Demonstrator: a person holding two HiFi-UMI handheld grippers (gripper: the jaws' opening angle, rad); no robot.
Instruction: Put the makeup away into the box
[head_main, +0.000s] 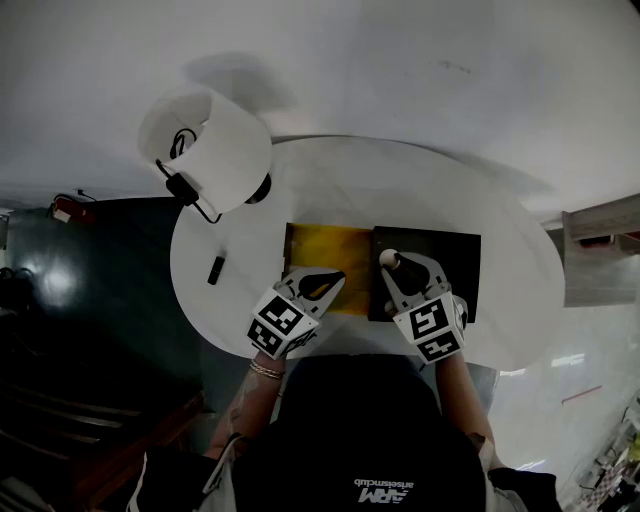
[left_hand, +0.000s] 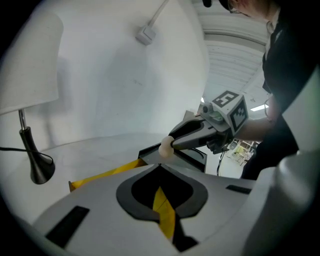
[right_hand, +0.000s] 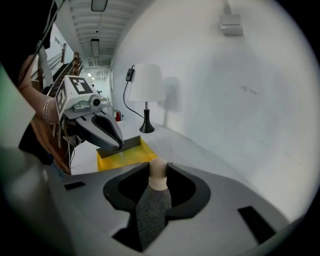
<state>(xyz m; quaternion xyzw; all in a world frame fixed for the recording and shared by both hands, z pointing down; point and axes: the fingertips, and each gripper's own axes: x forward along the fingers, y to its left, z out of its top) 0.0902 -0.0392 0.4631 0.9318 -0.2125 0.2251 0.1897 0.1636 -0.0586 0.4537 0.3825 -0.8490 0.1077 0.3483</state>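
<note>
A round white surface (head_main: 400, 190) is pictured from above, with an opened box (head_main: 318, 250) laid flat across its near side: a yellow-lined half at the left and a dark half (head_main: 445, 262) touching it at the right. Which half serves as the lid cannot be told. The left claw (left_hand: 160, 167) is closed narrow on a yellow sheet, judged to be the near wall of the yellow-lined half, so the box appears to be steadied. The right claw (right_hand: 157, 168) is clamped on a makeup stick (head_main: 389, 259), a grey, rough-textured body ending in a rounded beige tip. The stick's long axis is lined up with the claw's own pointing direction, and the beige tip is thrust out past the claw, away from the person and slanting downward. That tip is held above the left edge of the dark half, just beside the seam, so the yellow compartment lies immediately to the claw's left and below it. A short sideways carry and a lowering are judged to be what is needed. A small dark item (head_main: 216, 270), possibly more makeup, is seen on the surface to the left of the box, nearer the left claw. No brand or label can be read on the box or the stick. White lettering (head_main: 383, 492) on the person's dark top is seen upside down, its larger line apparently reading "ARM".
</note>
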